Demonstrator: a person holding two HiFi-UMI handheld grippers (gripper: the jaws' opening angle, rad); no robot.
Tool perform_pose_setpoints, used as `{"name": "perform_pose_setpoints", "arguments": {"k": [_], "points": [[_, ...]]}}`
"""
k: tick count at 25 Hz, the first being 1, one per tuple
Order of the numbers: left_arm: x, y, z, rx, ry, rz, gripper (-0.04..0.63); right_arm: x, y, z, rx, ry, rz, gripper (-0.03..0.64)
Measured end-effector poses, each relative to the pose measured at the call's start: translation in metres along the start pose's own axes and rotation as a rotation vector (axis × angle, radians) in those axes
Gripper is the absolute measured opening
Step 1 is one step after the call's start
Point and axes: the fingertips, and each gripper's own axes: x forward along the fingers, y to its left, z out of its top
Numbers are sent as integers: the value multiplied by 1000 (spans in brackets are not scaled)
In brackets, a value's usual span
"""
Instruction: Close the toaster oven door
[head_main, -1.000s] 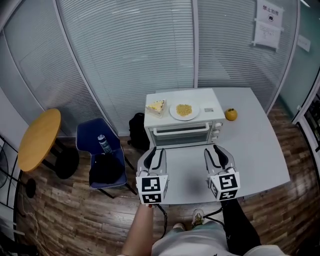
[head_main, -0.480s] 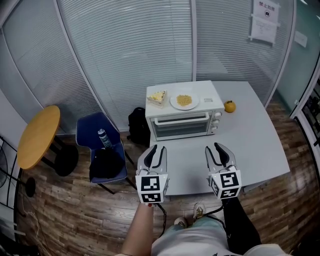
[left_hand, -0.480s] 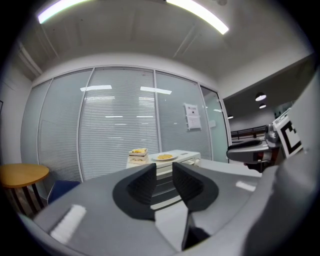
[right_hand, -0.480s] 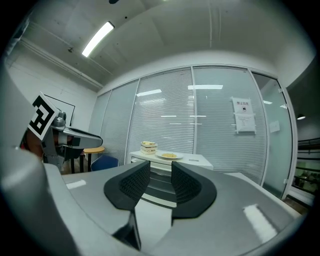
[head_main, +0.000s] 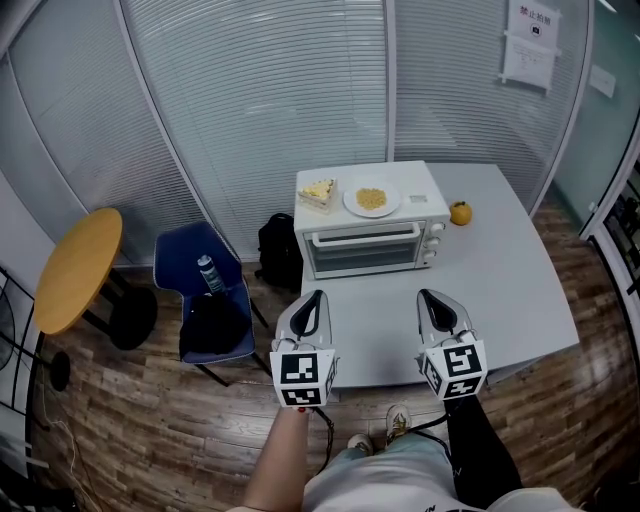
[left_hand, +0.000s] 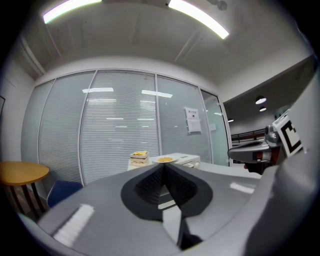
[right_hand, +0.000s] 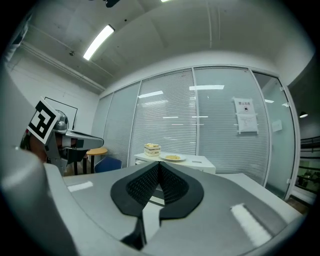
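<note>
Left hand-held gripper (head_main: 314, 300) and right hand-held gripper (head_main: 432, 298): jaws have just been closing and are now pressing together, nothing between them. Both are hovering over the near part of the tabletop (head_main: 500, 290), well apart from the toaster oven (head_main: 368, 245). Oven is sitting at the far left, door (head_main: 362, 251) showing shut. Plate (head_main: 372, 200) and cake slice (head_main: 318, 191) are resting on top, orange (head_main: 460, 212) just beside.
</note>
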Motion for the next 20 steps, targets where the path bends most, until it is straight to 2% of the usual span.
{"name": "perform_pose_setpoints", "arguments": {"k": [4,20], "points": [[0,1,1,10,-4,5,57,0,-1,0,-37,6,-21,2],[3,-7,5,40,5,-10,57,-1,-7,1,-21,2,-39,2]]}}
